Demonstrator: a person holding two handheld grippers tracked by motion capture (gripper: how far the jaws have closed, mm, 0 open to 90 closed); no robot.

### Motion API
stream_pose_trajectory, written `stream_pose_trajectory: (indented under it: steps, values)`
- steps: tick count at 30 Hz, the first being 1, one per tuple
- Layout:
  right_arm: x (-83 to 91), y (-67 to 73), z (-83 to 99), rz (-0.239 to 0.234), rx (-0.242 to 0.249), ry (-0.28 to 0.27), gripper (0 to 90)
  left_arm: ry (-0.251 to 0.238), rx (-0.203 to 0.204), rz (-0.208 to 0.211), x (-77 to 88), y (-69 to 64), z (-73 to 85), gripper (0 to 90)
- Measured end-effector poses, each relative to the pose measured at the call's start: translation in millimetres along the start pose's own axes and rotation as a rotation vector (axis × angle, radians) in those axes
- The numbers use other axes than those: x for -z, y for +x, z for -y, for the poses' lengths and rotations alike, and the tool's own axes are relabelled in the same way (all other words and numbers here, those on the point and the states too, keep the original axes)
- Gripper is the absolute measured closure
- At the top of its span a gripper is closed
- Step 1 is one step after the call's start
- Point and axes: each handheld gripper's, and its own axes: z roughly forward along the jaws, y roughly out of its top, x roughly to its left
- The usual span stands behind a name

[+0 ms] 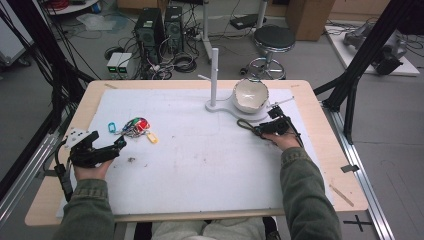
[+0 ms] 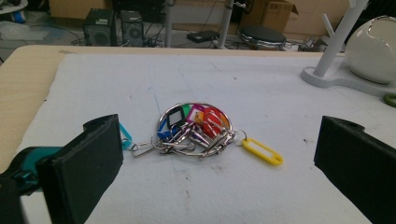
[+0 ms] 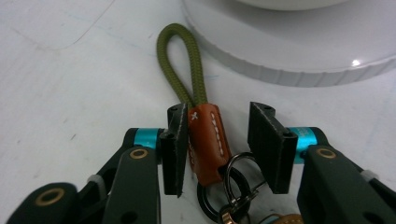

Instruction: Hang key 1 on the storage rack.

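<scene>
From the high view, the right claw (image 1: 263, 129) sits on the white mat toward the counter's far right, just in front of the white stand base (image 1: 235, 108) that carries the bowl (image 1: 251, 95). The olive cord keychain (image 1: 246, 124) lies at the claw's tip, its loop trailing leftward and toward the stand. The left claw (image 1: 118, 145) rests near the counter's left edge, and the bunch of coloured key tags (image 1: 136, 127) lies just beyond it, so each hand has its own thing within reach; the keychain is plainly the right hand's. In the left gripper view, the left claw (image 2: 219, 154) stands wide open with nothing between its jaws. The bunch of coloured key tags (image 2: 194, 130) lies straight ahead between the lines of the two jaws, apart from both, with the yellow tag (image 2: 263, 151) sticking out to the right. In the right gripper view, the right claw (image 3: 219, 151) straddles the brown leather sleeve (image 3: 208, 142) of the olive cord keychain (image 3: 182, 65). Its long axis runs straight away from the claw, loop end far, metal rings (image 3: 233, 184) near. The left pad seems to touch the leather while a gap shows at the right pad, so the jaws are partly closed and not yet gripping. I judge that closing squarely across that axis is what matters next.
</scene>
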Motion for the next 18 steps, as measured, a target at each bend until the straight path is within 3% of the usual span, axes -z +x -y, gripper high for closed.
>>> stream_pose_trajectory:
  steps: [2,3,5,14,18]
  values:
    - [-0.2,3.4,-0.4,-0.016,0.003,0.008,67.6,0.001,0.002,-0.001,0.2,0.2,0.0,1.7]
    - [-0.2,3.4,-0.4,-0.016,0.003,0.008,67.6,0.001,0.001,0.0,0.4,0.3,-0.1,1.7]
    - [-1.5,6.8,-0.9,-0.013,0.039,0.013,73.0,-0.001,0.003,0.0,0.1,0.1,0.0,1.7]
    - [2.0,10.8,-1.3,0.004,0.03,0.016,77.4,-0.004,0.004,-0.001,0.9,0.8,-0.3,1.7]
    - [7.0,13.5,-2.3,-0.012,0.027,-0.006,77.6,-0.004,0.007,-0.001,0.8,0.9,-0.3,1.7]
